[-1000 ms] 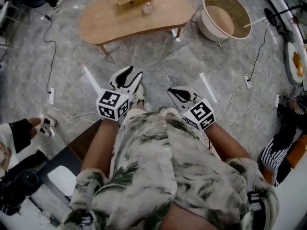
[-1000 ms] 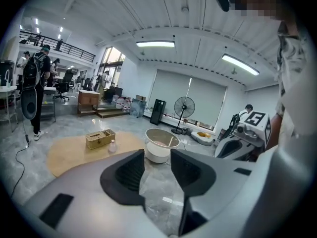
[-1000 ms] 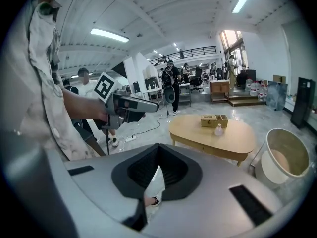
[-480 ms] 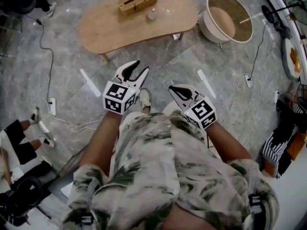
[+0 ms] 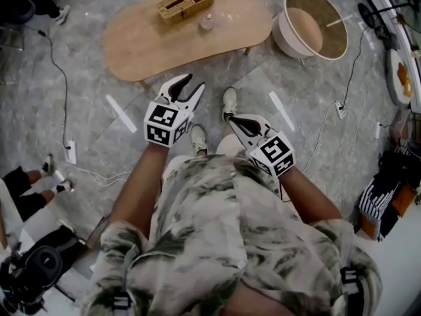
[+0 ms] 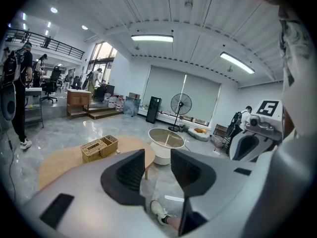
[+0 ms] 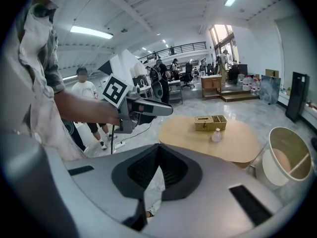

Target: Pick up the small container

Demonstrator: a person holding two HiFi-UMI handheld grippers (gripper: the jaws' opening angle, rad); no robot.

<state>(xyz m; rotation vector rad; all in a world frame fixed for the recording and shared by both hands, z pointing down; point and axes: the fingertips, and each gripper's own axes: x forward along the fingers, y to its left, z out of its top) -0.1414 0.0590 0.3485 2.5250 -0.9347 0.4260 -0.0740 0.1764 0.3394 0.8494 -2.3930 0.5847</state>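
Judged step in hand: approach, no contact with the target yet. Located small container (image 5: 208,22) upright on the wooden tabletop (image 5: 151,41), just beside the wicker basket (image 5: 186,0) and well apart from both grippers. Read left gripper (image 5: 186,87) as open, jaws apart with nothing between them, held over the floor short of the tabletop's near edge. Read right gripper (image 5: 233,119) as closed on nothing, jaws together, further back.

Next move, as judged: close the gap to the tabletop, drop to container height, bracket the body with open jaws, close, then lift straight up. Favour the left gripper, already open and nearer; would need to open the right first.

Noted around: 1 white round tub (image 5: 312,24) off the tabletop's right end, a power strip (image 5: 70,151) with cable on the floor at left, 2 pale tape strips (image 5: 122,113) on the tiles. Found only 1 obstacle — the basket, close on the container's far side. Expect tipping if nudged.
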